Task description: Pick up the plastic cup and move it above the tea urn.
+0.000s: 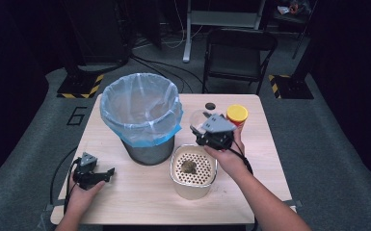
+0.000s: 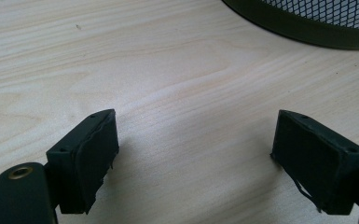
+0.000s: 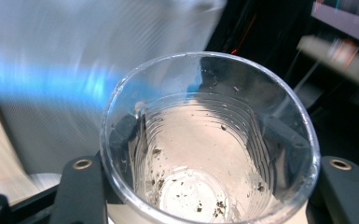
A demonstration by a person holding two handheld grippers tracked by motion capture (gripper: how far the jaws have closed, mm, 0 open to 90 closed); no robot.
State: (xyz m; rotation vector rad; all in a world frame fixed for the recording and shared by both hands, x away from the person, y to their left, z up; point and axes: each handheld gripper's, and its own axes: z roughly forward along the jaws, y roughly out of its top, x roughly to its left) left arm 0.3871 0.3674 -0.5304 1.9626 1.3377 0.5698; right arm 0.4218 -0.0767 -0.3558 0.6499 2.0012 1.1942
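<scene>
My right gripper (image 1: 201, 131) is shut on a clear plastic cup (image 1: 198, 119), held above the table between the bin and the yellow-lidded jar. In the right gripper view the cup (image 3: 205, 140) sits between the two jaws, its mouth toward the camera, with dark specks stuck to its inside. A cream container (image 1: 192, 172) with a perforated insert and a dark clump in it stands below that hand. My left gripper (image 1: 107, 173) rests low at the table's front left, open, with bare wood (image 2: 191, 116) between its pads (image 2: 95, 154).
A metal mesh bin (image 1: 142, 115) lined with a pale blue bag stands at the table's centre left; its base edge (image 2: 307, 28) lies ahead of the left gripper. A yellow-lidded jar (image 1: 237, 114) and a small dark disc (image 1: 210, 106) sit at the back right. A folding chair (image 1: 238, 53) stands beyond the table.
</scene>
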